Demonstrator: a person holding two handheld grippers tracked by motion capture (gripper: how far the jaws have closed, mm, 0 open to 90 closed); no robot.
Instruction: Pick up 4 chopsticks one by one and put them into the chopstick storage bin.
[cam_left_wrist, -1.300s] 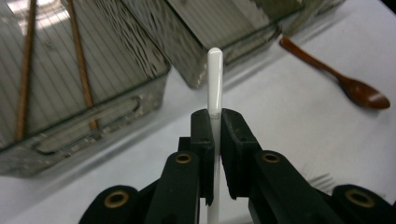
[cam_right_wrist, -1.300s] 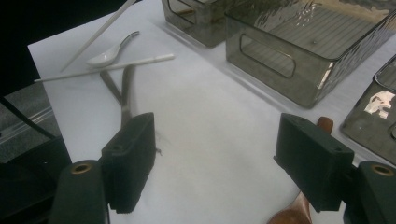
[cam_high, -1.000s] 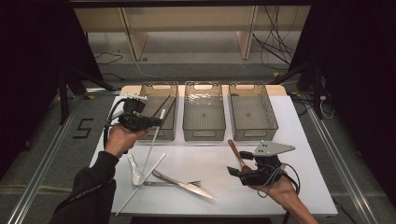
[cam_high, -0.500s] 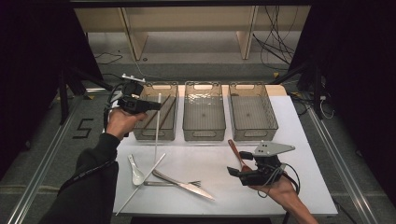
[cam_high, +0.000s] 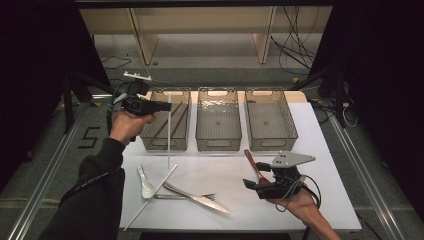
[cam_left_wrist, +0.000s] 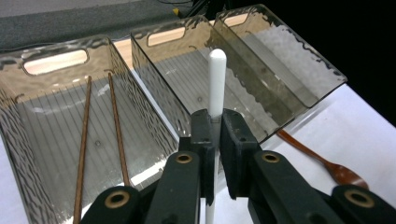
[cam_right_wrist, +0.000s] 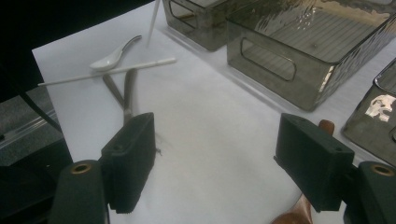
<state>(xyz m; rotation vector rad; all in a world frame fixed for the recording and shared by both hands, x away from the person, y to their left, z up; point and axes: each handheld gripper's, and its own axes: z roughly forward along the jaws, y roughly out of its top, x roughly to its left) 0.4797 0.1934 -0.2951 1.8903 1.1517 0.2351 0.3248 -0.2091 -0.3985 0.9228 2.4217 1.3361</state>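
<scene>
The left gripper (cam_high: 165, 106) had risen since a second before, carrying the white chopstick (cam_high: 169, 131) clear of the table; it now hung upright from the jaws, which pinched it near its top end, over the front of the left bin (cam_high: 167, 142). Earlier the stick had leaned with its lower end among the cutlery. The right gripper (cam_high: 248, 183) had not shifted, jaws spread wide and empty above the white table (cam_high: 320, 150), a brown wooden spoon (cam_high: 252, 162) just beside it.

Two brown chopsticks (cam_left_wrist: 84, 149) lay inside the left bin. The middle bin (cam_high: 218, 120) and the right bin (cam_high: 270, 120) stood alongside. A second white chopstick (cam_high: 150, 196), a white spoon (cam_high: 145, 183), a knife (cam_high: 197, 197) and a fork (cam_high: 185, 196) lay crossed together on the table.
</scene>
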